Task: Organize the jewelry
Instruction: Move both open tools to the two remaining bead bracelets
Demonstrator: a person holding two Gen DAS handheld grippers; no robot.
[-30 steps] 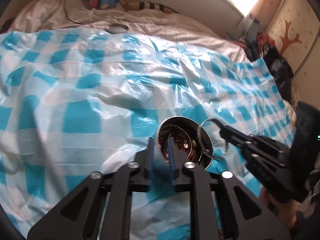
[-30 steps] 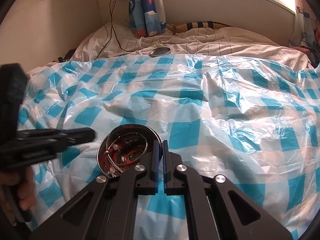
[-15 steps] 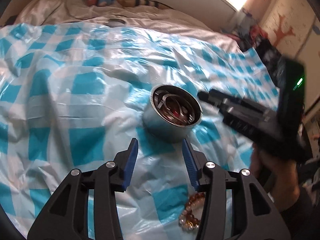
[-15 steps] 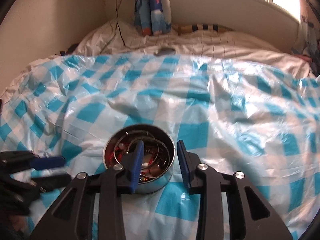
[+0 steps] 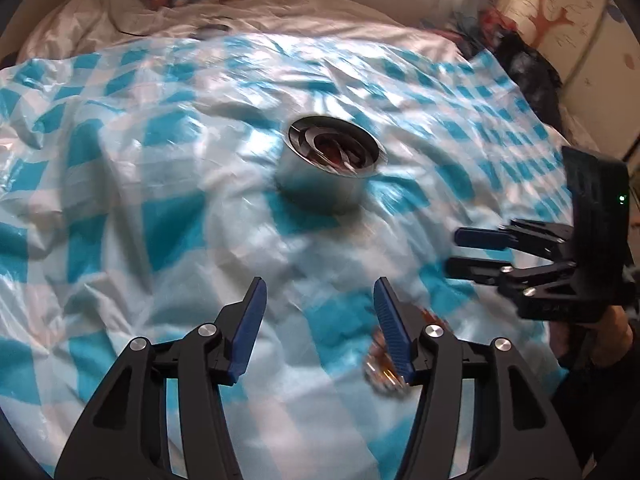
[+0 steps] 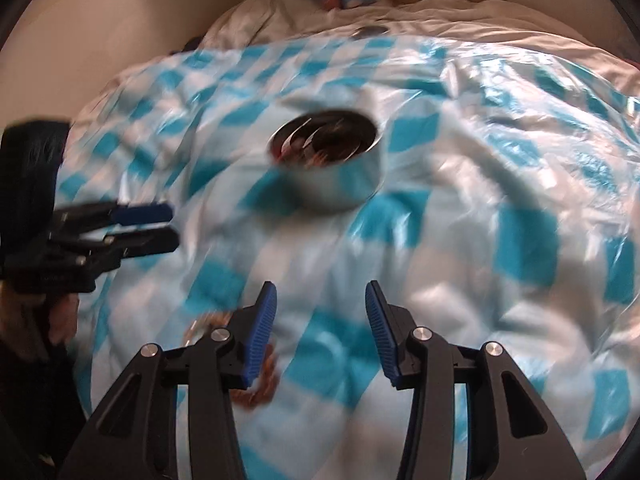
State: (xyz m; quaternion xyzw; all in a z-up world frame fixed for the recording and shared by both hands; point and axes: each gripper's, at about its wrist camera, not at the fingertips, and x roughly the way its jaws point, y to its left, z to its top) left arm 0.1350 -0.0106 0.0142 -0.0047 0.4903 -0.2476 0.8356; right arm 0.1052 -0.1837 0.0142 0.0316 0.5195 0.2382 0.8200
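Note:
A round metal tin (image 5: 330, 170) holding silver bangles and red pieces stands on the blue-and-white checked plastic sheet (image 5: 160, 220); it also shows in the right wrist view (image 6: 332, 162). My left gripper (image 5: 318, 300) is open and empty, pulled back from the tin. A beaded bracelet (image 5: 384, 364) lies by its right finger. My right gripper (image 6: 320, 304) is open and empty, also back from the tin. The beaded bracelet (image 6: 256, 384) lies by its left finger. Each gripper shows in the other's view, the right one (image 5: 472, 252) and the left one (image 6: 160, 226).
The sheet covers a bed with white bedding (image 5: 280, 12). A small round lid (image 6: 370, 31) lies at the sheet's far edge. Dark clothes (image 5: 528, 68) are piled at the far right by a wall with a tree picture. Both frames are blurred.
Both grippers opened and drew back from the tin. The bangle held by the right gripper a second ago now lies in the tin. The beaded bracelet has come into view.

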